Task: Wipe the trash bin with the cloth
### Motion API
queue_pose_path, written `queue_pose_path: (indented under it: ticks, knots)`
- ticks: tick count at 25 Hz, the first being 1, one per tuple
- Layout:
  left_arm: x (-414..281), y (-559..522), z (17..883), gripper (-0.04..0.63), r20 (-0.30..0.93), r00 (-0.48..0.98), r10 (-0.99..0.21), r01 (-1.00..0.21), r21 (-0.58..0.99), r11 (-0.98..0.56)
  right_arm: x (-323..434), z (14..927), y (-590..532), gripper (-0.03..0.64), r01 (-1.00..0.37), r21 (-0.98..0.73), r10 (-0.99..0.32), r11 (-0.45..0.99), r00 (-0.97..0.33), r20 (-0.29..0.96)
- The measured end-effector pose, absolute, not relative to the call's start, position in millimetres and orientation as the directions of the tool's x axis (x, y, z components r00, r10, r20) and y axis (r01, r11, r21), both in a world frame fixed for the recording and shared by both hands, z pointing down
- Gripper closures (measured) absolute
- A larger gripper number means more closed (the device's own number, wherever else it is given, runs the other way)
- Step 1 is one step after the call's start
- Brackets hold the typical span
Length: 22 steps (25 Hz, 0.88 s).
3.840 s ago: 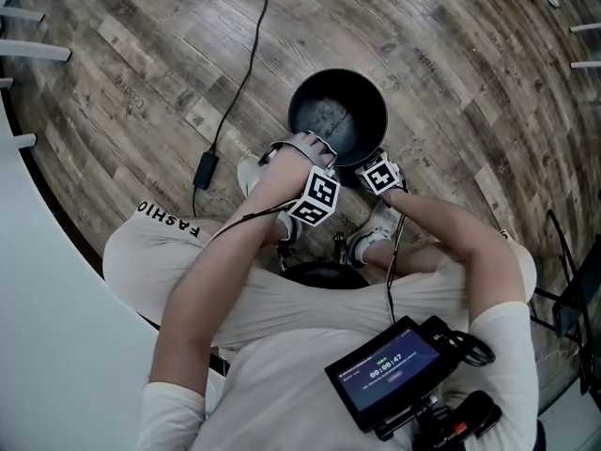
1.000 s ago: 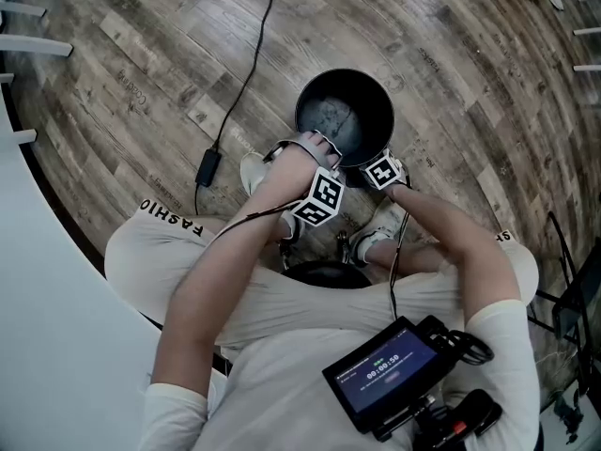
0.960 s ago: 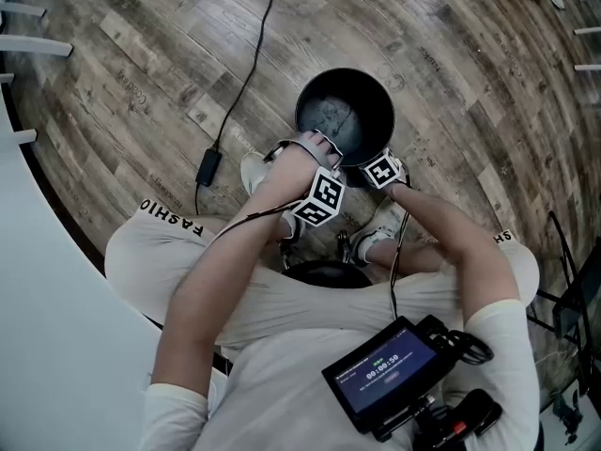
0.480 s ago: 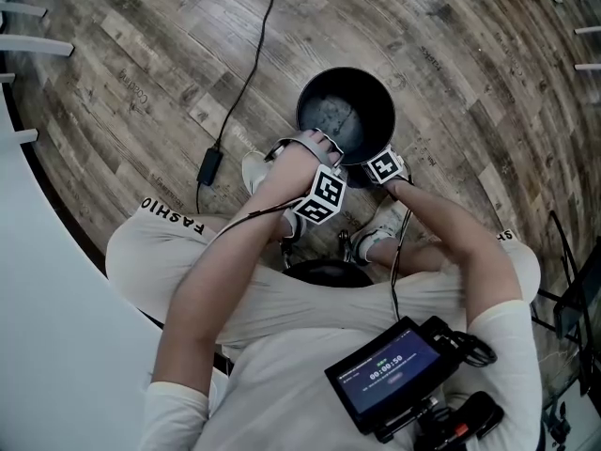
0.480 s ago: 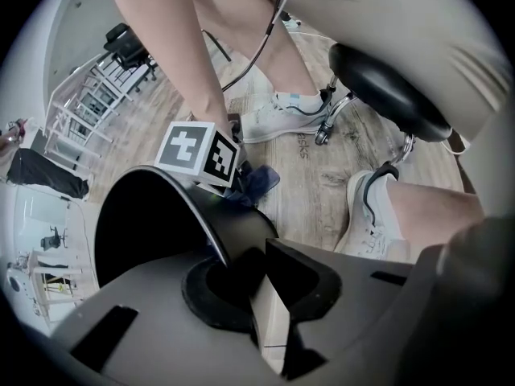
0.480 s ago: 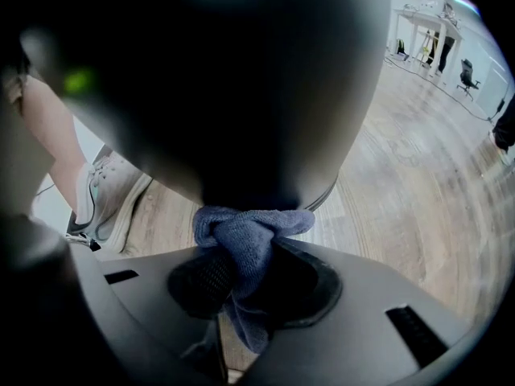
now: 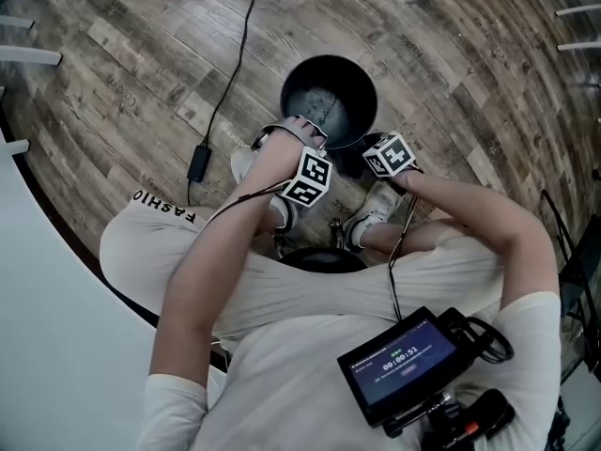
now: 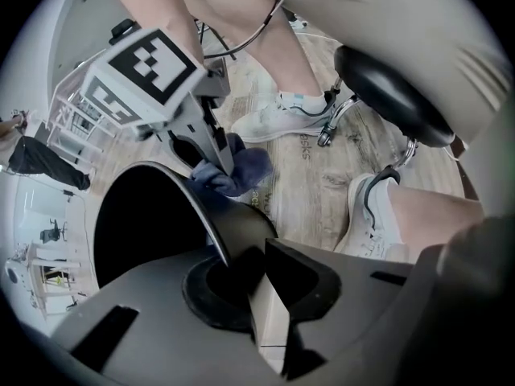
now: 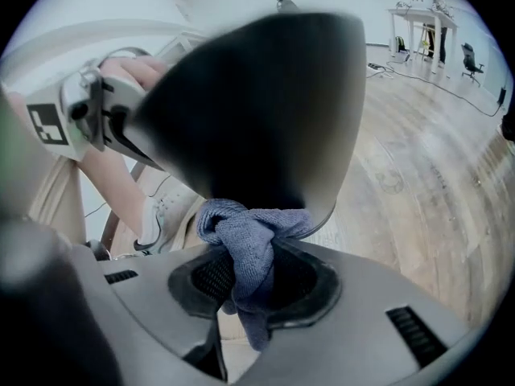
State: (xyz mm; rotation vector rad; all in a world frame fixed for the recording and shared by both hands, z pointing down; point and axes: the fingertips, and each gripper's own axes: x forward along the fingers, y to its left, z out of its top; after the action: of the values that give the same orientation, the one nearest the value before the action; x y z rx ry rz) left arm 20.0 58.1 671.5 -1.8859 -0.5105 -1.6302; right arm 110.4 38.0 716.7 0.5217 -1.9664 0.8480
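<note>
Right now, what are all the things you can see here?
bin: one, black, on the wood floor
cloth: one, blue, against the bin's outer wall
cable: one, black, on the floor left of the bin
stool: one, black seat, by the shoes
shoes: two, white, on the floor
screen: one, black, low in the head view
left gripper: one, grey, shut on the bin's rim
right gripper: one, grey, shut on the cloth
</note>
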Motion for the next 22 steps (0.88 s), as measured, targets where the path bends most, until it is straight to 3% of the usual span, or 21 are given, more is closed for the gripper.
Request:
queue_pose_path:
  ticks: [11,22]
  knots:
    - [22.2,57.8,675.3,0.535,0.981,0.171,-0.085,0.622,-0.175,-0.763,101.3,620.6,39.2,0.508,-0.653,-0.393,-0.095,0.647,-0.58,0.809]
    - [21.4,59.5,670.4,0.538,0.981,0.172,-0.092,0.639,-0.182,-0.747,93.5,646.5,37.8,0.508,-0.641,-0.33,-0.102,0.694,-0.54,0.835]
